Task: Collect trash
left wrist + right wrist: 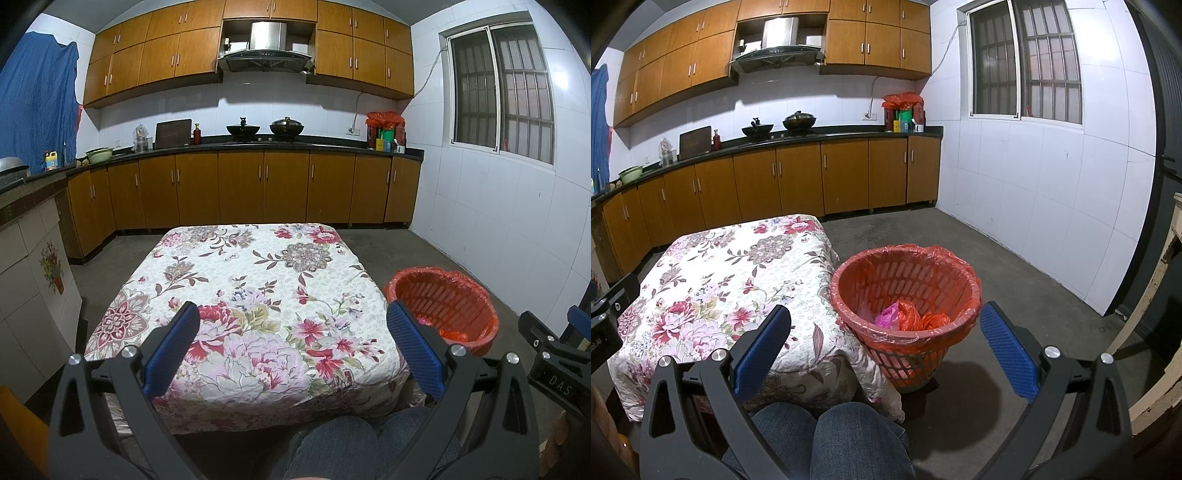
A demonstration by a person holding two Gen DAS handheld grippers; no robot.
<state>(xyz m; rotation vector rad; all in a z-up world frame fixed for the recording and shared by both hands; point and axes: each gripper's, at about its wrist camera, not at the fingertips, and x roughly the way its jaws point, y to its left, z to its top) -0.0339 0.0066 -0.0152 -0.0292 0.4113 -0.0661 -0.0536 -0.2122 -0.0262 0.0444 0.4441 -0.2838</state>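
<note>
Trash [909,316] in basket [905,332], between right gripper's [884,332] spread jaws, left gripper [291,332] also agape

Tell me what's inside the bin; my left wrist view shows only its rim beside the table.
Observer: The red-lined basket holds crumpled orange and pink plastic bags at the bottom.
Operator: Is the right hand-held gripper carrying anything?
Observer: No, the right hand-held gripper is open and empty, aimed at the basket.
Operator: Does the basket touch the tablecloth?
Observer: Its rim sits right against the draped edge of the floral tablecloth.
</note>
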